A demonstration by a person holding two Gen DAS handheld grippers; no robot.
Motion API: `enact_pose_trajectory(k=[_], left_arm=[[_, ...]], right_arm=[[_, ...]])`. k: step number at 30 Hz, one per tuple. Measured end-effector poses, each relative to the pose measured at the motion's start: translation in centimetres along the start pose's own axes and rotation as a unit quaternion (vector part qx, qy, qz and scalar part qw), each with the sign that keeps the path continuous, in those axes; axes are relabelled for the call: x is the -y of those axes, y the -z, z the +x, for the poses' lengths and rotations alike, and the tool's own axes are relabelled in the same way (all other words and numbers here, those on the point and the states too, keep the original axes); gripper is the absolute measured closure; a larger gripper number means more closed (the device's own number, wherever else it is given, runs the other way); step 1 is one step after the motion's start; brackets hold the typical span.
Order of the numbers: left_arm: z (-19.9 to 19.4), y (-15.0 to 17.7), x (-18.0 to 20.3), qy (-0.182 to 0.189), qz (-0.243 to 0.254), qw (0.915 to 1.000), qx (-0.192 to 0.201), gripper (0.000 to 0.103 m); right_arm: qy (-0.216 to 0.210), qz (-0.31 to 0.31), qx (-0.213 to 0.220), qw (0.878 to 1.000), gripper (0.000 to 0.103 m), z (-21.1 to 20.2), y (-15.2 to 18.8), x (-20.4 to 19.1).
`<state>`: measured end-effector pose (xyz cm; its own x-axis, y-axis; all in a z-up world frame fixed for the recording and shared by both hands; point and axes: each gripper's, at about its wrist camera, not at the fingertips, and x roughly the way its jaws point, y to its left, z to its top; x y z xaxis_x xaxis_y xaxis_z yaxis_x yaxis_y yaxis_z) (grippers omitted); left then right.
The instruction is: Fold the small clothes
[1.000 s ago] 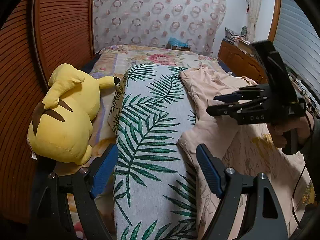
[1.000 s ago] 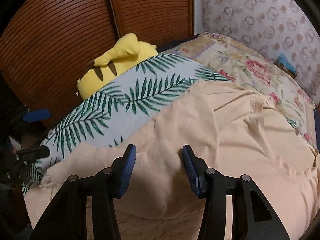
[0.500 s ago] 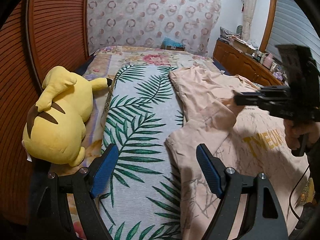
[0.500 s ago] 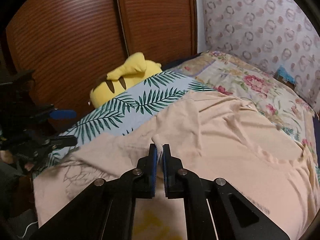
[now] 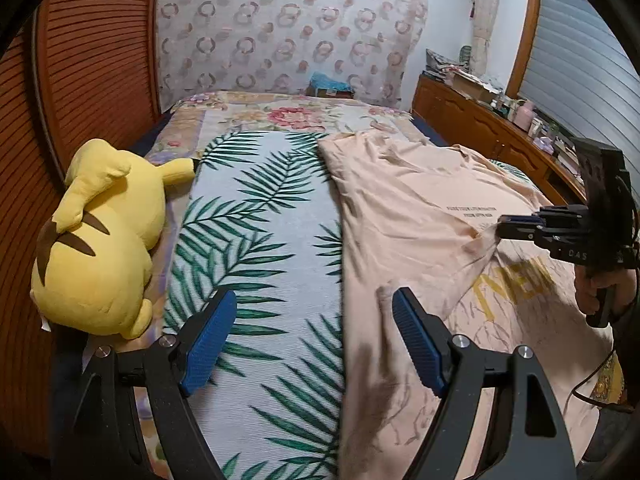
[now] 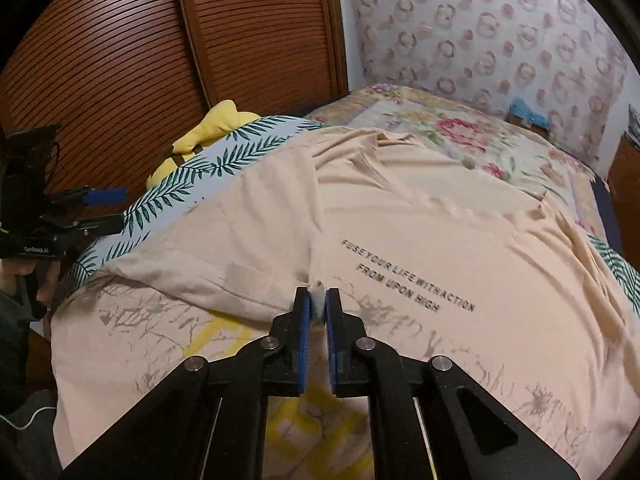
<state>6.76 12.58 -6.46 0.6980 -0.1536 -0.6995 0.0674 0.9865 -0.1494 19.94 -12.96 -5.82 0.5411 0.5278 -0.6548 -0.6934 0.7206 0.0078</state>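
A peach T-shirt (image 6: 420, 216) with black lettering and a yellow print lies spread on the bed, also seen in the left wrist view (image 5: 400, 208). My right gripper (image 6: 318, 304) pinches a fold of the shirt near its middle and holds it slightly lifted. Its jaws are opening a little, with the fabric still between the blue pads. From the left wrist view the right gripper (image 5: 502, 228) pulls the cloth into a tent. My left gripper (image 5: 312, 300) is open above the shirt's left edge, holding nothing; it also shows at the left of the right wrist view (image 6: 100, 208).
A leaf-print blanket (image 5: 256, 240) lies under and left of the shirt. A yellow plush toy (image 5: 100, 248) rests against the slatted wooden wardrobe (image 5: 80, 80). A floral bedspread (image 5: 288, 114) lies beyond, with a wooden dresser (image 5: 472, 128) to the right.
The right gripper closed on a fold of the shirt and dragged it right, uncovering the lettering and yellow print. The left gripper stayed open and shifted slightly.
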Motion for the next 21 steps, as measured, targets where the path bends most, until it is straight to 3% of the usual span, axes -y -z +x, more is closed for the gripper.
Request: enact_pose_trajectory(k=[7, 11, 14, 18, 21], left_arm=[[0.3, 0.3, 1.7, 0.021, 0.009, 0.9997, 0.004, 0.023], [0.5, 0.2, 2.8, 0.035, 0.017, 0.9993, 0.003, 0.047], [0.7, 0.1, 3.8, 0.045, 0.028, 0.9986, 0.001, 0.063], [1.2, 0.0, 4.9, 0.042, 0.040, 0.9983, -0.007, 0.067], [1.8, 0.0, 5.1, 0.033, 0.042, 0.9984, -0.016, 0.067]], right_arm=[[0.015, 0.012, 0.025, 1.000, 0.068, -3.4, -0.9, 0.0], [0.038, 0.003, 0.056, 0.998, 0.052, -8.0, -1.1, 0.0], [0.069, -0.003, 0.075, 0.995, 0.050, -11.5, -1.0, 0.2], [0.101, -0.014, 0.087, 0.991, 0.050, -14.5, -0.2, 0.3], [0.114, -0.011, 0.074, 0.991, 0.050, -13.9, 1.4, 0.0]])
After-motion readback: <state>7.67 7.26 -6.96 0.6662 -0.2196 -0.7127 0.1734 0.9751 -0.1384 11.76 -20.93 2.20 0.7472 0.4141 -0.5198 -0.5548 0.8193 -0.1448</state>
